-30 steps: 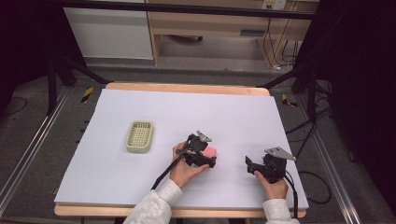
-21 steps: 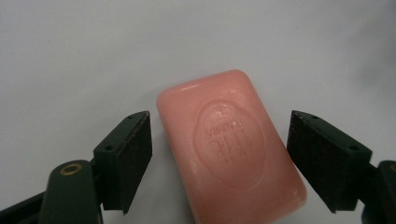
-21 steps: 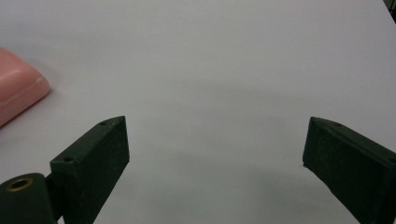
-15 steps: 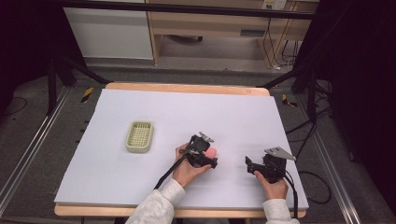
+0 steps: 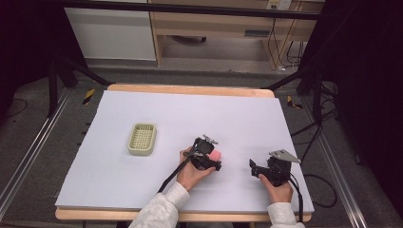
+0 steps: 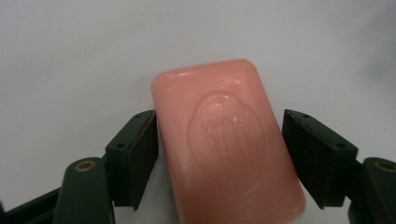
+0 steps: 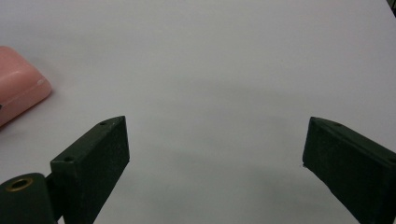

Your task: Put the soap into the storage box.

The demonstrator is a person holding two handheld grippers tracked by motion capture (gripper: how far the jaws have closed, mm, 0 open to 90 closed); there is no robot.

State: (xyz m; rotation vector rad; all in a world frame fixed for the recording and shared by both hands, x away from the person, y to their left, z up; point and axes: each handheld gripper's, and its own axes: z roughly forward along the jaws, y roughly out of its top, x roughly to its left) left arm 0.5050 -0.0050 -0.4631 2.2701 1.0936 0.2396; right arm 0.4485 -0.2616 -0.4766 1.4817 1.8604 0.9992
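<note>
1. A white table (image 5: 142,190) is seen beneath both grippers.
2. A pale green slatted tray (image 5: 142,139) is placed well to the left of the left gripper (image 5: 209,159).
3. The right gripper (image 5: 256,168) is held over bare tabletop, jaws wide apart.
4. A pink soap bar (image 6: 229,140) is straddled by the left gripper's jaws, which are apart: one touches its side, the other stands just clear.

Pale grey sleeves (image 5: 161,209); black left gripper (image 5: 212,160) and right gripper (image 5: 255,168) — grey three-cornered plates, trailing black cables.
</note>
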